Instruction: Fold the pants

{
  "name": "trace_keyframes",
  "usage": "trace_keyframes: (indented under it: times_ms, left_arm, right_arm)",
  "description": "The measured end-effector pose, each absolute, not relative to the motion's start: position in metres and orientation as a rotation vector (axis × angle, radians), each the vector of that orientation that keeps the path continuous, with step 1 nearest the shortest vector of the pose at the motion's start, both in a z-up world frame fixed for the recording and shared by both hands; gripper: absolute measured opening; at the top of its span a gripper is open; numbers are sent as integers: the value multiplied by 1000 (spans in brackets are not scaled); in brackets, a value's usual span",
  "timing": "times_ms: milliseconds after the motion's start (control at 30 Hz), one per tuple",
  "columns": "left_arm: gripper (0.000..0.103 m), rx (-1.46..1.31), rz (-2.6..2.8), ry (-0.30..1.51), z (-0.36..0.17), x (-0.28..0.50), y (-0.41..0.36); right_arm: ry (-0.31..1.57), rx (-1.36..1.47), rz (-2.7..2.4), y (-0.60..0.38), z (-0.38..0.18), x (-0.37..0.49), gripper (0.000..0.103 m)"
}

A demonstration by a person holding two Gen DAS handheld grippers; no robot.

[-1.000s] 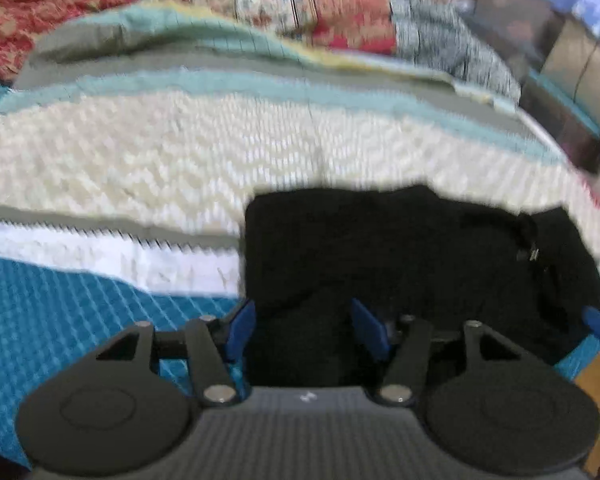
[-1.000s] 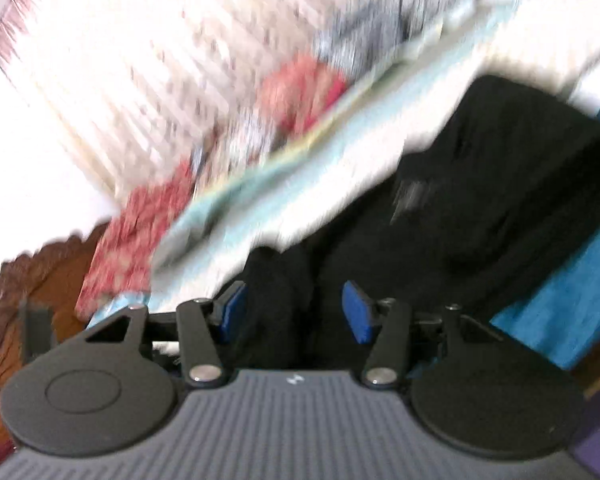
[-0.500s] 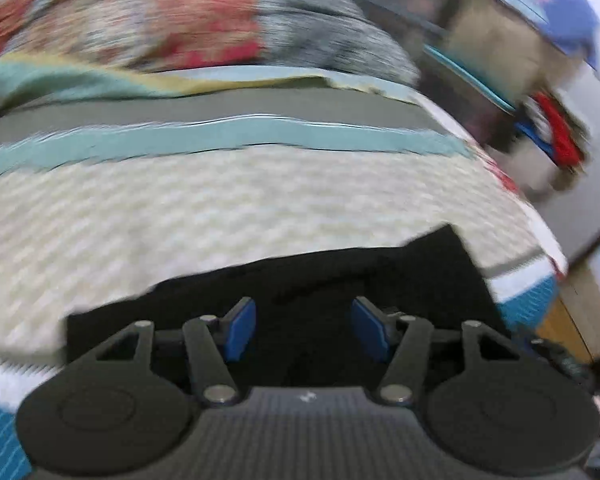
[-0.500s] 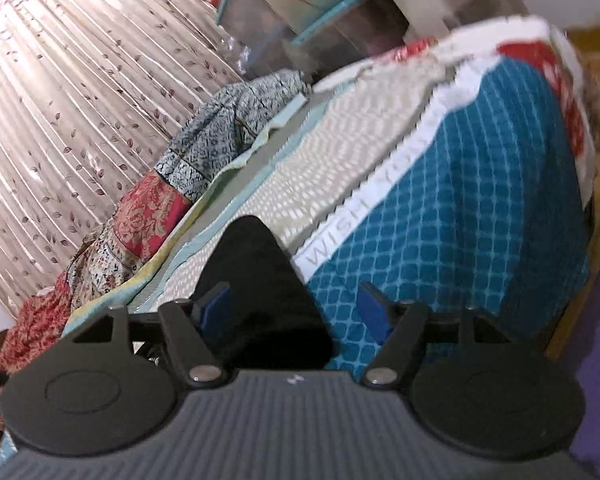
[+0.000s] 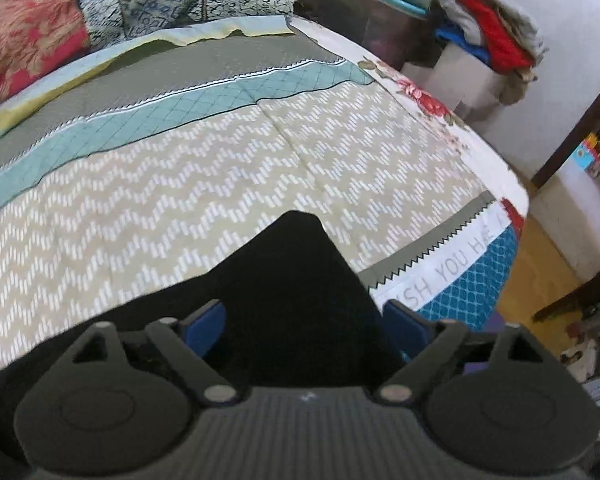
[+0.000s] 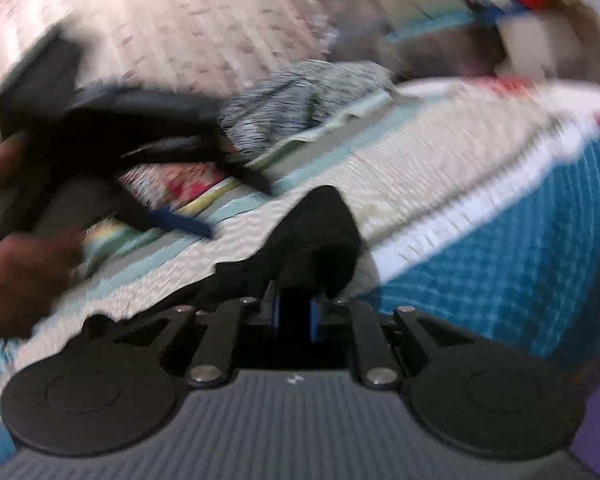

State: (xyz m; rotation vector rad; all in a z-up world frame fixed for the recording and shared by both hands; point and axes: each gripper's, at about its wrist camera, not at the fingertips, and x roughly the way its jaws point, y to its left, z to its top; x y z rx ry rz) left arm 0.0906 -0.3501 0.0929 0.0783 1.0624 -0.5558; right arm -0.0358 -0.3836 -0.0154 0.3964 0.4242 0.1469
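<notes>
The black pants (image 5: 288, 280) lie on the patterned bedspread (image 5: 180, 184); one corner points away from me. My left gripper (image 5: 304, 322) is open, its blue pads on either side of the black cloth, just above it. In the blurred right wrist view my right gripper (image 6: 294, 314) is shut on a fold of the black pants (image 6: 312, 232), which bunch up right in front of the jaws. The left gripper (image 6: 100, 140) and the hand holding it show at the left of that view.
Patterned pillows (image 5: 120, 4) lie at the head of the bed. The bed's right edge (image 5: 500, 240) drops to a wooden floor. A box with a pile of folded clothes (image 5: 488, 36) stands beyond the bed. A curtain (image 6: 180, 20) hangs behind.
My right gripper has closed on the pants' edge; it was open before. My left gripper has swung right along the pants and opened wider.
</notes>
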Motion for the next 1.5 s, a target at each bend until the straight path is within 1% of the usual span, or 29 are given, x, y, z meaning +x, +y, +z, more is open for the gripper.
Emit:
trace_keyframes:
  times_ms: [67,133,167,200,233,267,300,333,400,433,467,500,533,600,633,667,700,900,1067,1367,1500]
  left_arm:
    - [99,106,-548,1070,91,94,-357]
    - [98,143,-536,1076,90,95,-359]
    - [92,160,-531,1077,89,94,-359]
    - [69,180,-532,1081,87,93,-359]
    - [48,197,-531,1089,85,91,-358]
    - [19,210,-521,1099,82,91,-356]
    - [14,196,-512,1105,81,91,-350]
    - [13,160,-510,1104,81,91,-342]
    - [12,81,-502,1096,87,91,-321]
    - [12,43,-503,1098,89,91,-311]
    - [12,-2,-506,1104,91,91,-298]
    - [12,-35,-508,1112,93,92,-290]
    - [12,-63,-509,1116,95,92,-282]
    - [12,-104,-508,1118,98,91,-266]
    - [12,-121,-507,1116,99,90,-258]
    - [12,-134,-508,1113,100,88,-252]
    - [12,-148,-509,1111,102,86,-245]
    - [12,-229,-515,1039,123,69,-187]
    - [12,-289,-473,999,130,56,-129]
    - [12,-440,-371,938,118,37,-24]
    - [13,-504,-312,935,98,30,16]
  right_arm:
    - [410,306,183,-368,-10,-40,15]
    - [396,219,214,-352,-6,-44,15]
    - [390,179,229,-344,-4,-48,15]
    - [383,146,242,-338,-3,-50,15]
    - [375,118,254,-333,-2,-52,15]
    - [368,100,261,-328,-1,-55,15]
    - [366,96,262,-325,0,-55,15]
    - [371,103,262,-325,0,-55,16]
    - [369,140,251,-328,0,-58,21]
    - [361,150,232,-330,0,-60,27]
    - [359,158,217,-331,-2,-61,51]
    - [360,165,210,-331,-3,-63,64]
    - [364,170,213,-331,-5,-63,68]
    - [397,164,226,-327,-8,-57,66]
    - [413,162,230,-324,-10,-54,51]
    - [436,163,239,-321,-9,-51,22]
    - [452,166,244,-318,-9,-46,16]
    - [408,196,332,-296,13,-58,15]
    - [395,157,448,-252,28,-62,15]
    - [412,25,624,-166,45,-56,15]
    - [464,-30,662,-135,36,-50,16]
